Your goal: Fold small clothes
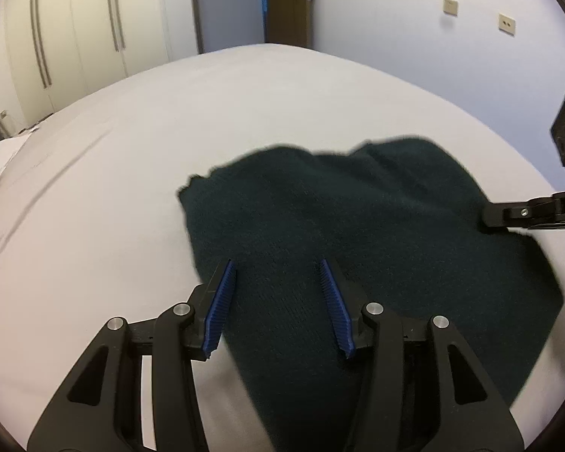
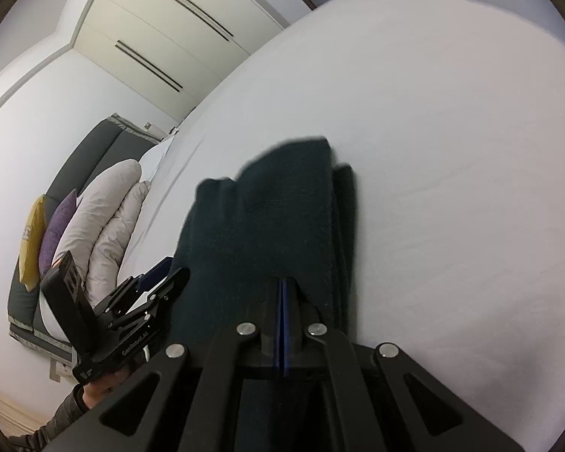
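In the left wrist view, the left tool (image 1: 278,267) is spread wide above the dark green cloth (image 1: 358,218) on the white bed (image 1: 169,150).

In the right wrist view, the right tool (image 2: 282,293) pinches the cloth's edge.

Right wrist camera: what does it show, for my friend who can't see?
The right gripper is shut on the edge of a dark green knit garment lying on a white bed. The left gripper hovers open beside it; pillows lie behind.
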A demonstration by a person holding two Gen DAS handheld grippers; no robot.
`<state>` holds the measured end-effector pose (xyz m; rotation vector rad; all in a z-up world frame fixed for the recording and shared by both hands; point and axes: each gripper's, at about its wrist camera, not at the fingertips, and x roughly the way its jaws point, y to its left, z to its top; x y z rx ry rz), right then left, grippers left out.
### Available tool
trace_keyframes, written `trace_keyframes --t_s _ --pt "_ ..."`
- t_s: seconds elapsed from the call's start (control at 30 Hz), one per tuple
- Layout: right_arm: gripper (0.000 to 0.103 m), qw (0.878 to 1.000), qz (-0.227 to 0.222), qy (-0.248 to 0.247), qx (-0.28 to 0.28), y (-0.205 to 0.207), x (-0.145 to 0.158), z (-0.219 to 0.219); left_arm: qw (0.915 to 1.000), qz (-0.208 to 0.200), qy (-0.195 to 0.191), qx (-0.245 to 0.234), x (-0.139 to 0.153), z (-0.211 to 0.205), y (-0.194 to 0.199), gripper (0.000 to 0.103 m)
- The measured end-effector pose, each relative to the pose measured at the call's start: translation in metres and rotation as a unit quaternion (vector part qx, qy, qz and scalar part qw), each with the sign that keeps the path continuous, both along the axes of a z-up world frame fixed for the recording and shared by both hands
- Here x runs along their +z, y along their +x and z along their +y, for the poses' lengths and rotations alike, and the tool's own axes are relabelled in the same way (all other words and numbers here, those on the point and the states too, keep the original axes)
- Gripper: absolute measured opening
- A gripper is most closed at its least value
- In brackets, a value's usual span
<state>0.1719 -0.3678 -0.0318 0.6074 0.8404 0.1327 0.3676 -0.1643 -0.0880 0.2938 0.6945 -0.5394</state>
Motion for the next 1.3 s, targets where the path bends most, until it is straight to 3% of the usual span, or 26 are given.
trace_keyframes --t_s 0.07,0.17,0.23,0.3,0.33,0.37,0.4,0.5,0.57,0.6,0.67,0.7,0.77,0.83,0.9,0.93,0.97,1.03,1.1,1.13,1.2,1.23,1.27,1.3 --pt "0.019 1.0 -0.024 -0.013 0.006 0.003 0.021 0.007 0.9994 -0.029 0.001 0.017 0.015 0.001 0.0 0.044" --pt "0.02 0.999 -0.039 0.006 0.029 0.032 0.034 0.015 0.9991 -0.029 0.019 0.023 0.015 -0.005 0.01 0.044" --pt "0.022 0.998 -0.034 0.018 0.046 0.056 0.029 0.016 0.999 -0.013 0.03 0.032 0.002 -0.011 0.025 0.044" --pt "0.024 0.999 0.002 0.035 0.039 0.082 0.009 0.009 0.9988 0.012 0.024 0.04 -0.009 -0.011 0.034 0.044" --pt "0.022 0.999 0.028 0.039 0.027 0.089 -0.006 0.0 0.9986 0.02 0.016 0.046 -0.014 -0.008 0.036 0.045" --pt "0.004 0.998 0.036 0.041 0.021 0.094 -0.014 -0.005 0.9985 0.022 0.009 0.049 -0.017 -0.006 0.037 0.045" --pt "0.0 0.998 0.037 0.044 0.017 0.097 -0.022 -0.009 0.9986 0.02 0.006 0.049 -0.02 -0.005 0.036 0.045" --pt "0.0 0.996 0.021 0.091 -0.001 0.094 -0.03 -0.027 0.9987 0.021 -0.003 0.046 -0.02 -0.002 0.036 0.047" --pt "0.0 0.996 0.013 0.086 -0.013 0.083 -0.025 -0.029 0.9982 0.012 -0.008 0.058 -0.016 0.003 0.03 0.047" --pt "0.002 0.996 0.01 0.081 -0.018 0.075 -0.019 -0.027 0.9978 0.005 -0.007 0.065 -0.012 0.006 0.025 0.047" --pt "0.015 0.997 -0.008 0.079 -0.005 0.054 -0.004 -0.016 0.9971 -0.014 -0.017 0.073 0.002 0.016 0.003 0.046" --pt "0.019 0.996 -0.025 0.088 0.012 0.041 0.005 -0.006 0.997 -0.023 -0.024 0.07 0.008 0.021 -0.01 0.046" --pt "0.039 0.991 -0.05 0.111 0.057 0.018 0.014 0.018 0.9967 -0.044 -0.029 0.061 0.015 0.027 -0.04 0.046" --pt "0.049 0.988 -0.045 0.113 0.095 0.008 0.01 0.04 0.9981 -0.032 -0.024 0.048 0.009 0.026 -0.057 0.046" --pt "0.049 0.989 -0.018 0.099 0.107 0.003 -0.007 0.055 0.9985 -0.028 -0.008 0.047 -0.004 0.022 -0.067 0.046" --pt "0.045 0.99 -0.005 0.095 0.102 0.001 -0.017 0.056 0.9983 -0.029 -0.009 0.049 -0.012 0.022 -0.066 0.046" --pt "0.033 0.99 -0.002 0.106 0.093 -0.003 -0.027 0.05 0.9983 -0.023 -0.015 0.052 -0.017 0.024 -0.065 0.046" --pt "0.02 0.989 -0.006 0.132 0.067 -0.012 -0.04 0.033 0.9982 -0.022 -0.019 0.053 -0.024 0.027 -0.064 0.046" --pt "0.019 0.987 -0.014 0.158 0.036 -0.029 -0.045 0.015 0.9982 -0.026 -0.017 0.05 -0.026 0.029 -0.062 0.046" --pt "0.021 0.986 -0.019 0.162 0.023 -0.037 -0.042 0.008 0.9981 -0.025 -0.028 0.048 -0.022 0.033 -0.065 0.046" --pt "0.041 0.99 -0.031 0.14 0.006 -0.056 -0.028 0.0 0.9947 -0.018 -0.083 0.058 -0.01 0.054 -0.073 0.049" --pt "0.063 0.989 -0.042 0.138 0.001 -0.065 -0.022 -0.005 0.992 -0.02 -0.105 0.066 -0.004 0.064 -0.077 0.055" --pt "0.078 0.99 -0.048 0.131 -0.013 -0.071 -0.015 -0.01 0.9889 -0.018 -0.124 0.079 0.0 0.074 -0.079 0.07" --pt "0.079 0.99 -0.052 0.127 -0.028 -0.072 -0.01 -0.015 0.9866 -0.012 -0.135 0.09 0.003 0.082 -0.079 0.082"
